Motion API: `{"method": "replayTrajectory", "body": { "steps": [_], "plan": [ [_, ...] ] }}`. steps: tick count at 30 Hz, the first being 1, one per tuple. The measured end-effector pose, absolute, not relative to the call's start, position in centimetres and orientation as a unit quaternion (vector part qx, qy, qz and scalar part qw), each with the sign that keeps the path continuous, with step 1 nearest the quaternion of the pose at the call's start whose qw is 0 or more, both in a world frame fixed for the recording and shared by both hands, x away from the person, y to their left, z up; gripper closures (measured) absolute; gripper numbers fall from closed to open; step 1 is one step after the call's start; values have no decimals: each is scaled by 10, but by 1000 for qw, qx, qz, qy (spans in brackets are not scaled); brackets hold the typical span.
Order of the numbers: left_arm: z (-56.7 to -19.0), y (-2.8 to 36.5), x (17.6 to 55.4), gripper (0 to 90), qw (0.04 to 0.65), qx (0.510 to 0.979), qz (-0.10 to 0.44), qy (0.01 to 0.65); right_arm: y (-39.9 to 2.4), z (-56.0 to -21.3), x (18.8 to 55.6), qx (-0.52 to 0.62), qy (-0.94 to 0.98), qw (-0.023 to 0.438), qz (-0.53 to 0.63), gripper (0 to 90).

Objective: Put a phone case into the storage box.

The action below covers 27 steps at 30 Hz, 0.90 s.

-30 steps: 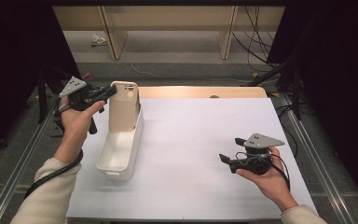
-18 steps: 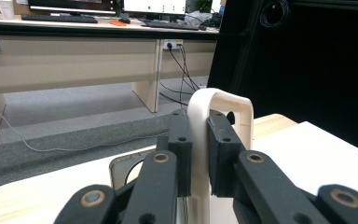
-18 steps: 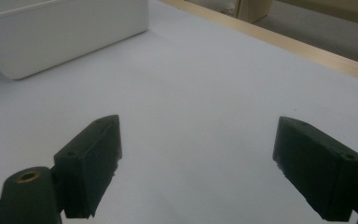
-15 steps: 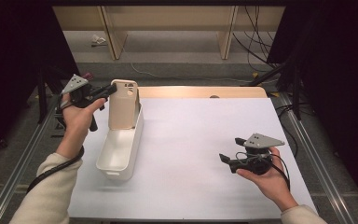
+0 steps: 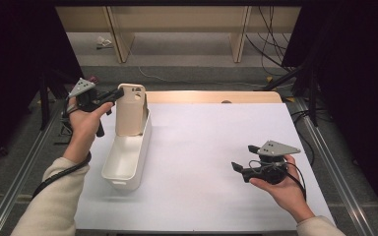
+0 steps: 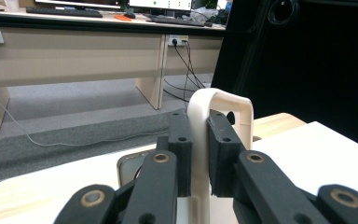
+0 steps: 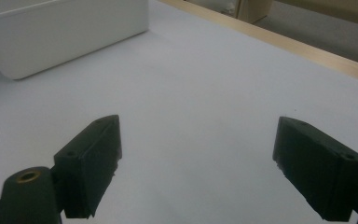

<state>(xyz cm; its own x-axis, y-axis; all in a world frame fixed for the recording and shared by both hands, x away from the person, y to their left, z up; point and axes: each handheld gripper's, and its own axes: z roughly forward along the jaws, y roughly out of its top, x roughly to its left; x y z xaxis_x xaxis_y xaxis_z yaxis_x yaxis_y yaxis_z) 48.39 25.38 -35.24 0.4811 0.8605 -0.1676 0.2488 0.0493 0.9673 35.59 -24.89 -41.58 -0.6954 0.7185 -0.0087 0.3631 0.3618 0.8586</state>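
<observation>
Left jaws: the left gripper [image 5: 109, 96] was pinched tight on the top edge of the beige phone case [image 5: 130, 109], one pad on each side of its thin wall.
Right jaws: the right gripper [image 5: 237, 167] sat wide apart, nothing between them.
Case spot: it stood upright at the far end of the white bin [image 5: 126, 155], bottom inside the bin.
Bin: long white tub on the left side, running front to back.
Surface: plain white sheet [image 5: 211, 147] covering the table, with a light wood strip [image 5: 211, 97] showing along the far edge.
Room: grey floor beyond, wooden desk legs [image 5: 239, 34], loose cables [image 5: 268, 44], black curtains on both sides.
Right hand: rested low over the sheet, well apart from the bin.
</observation>
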Motion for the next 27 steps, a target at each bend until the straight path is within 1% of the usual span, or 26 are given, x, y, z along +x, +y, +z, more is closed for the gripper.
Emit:
{"method": "replayTrajectory", "body": {
  "steps": [27],
  "plan": [
    [-369,252,497,812,572,638,256,447,-249,-416,356,337,802,195,453,162]
  ]
}}
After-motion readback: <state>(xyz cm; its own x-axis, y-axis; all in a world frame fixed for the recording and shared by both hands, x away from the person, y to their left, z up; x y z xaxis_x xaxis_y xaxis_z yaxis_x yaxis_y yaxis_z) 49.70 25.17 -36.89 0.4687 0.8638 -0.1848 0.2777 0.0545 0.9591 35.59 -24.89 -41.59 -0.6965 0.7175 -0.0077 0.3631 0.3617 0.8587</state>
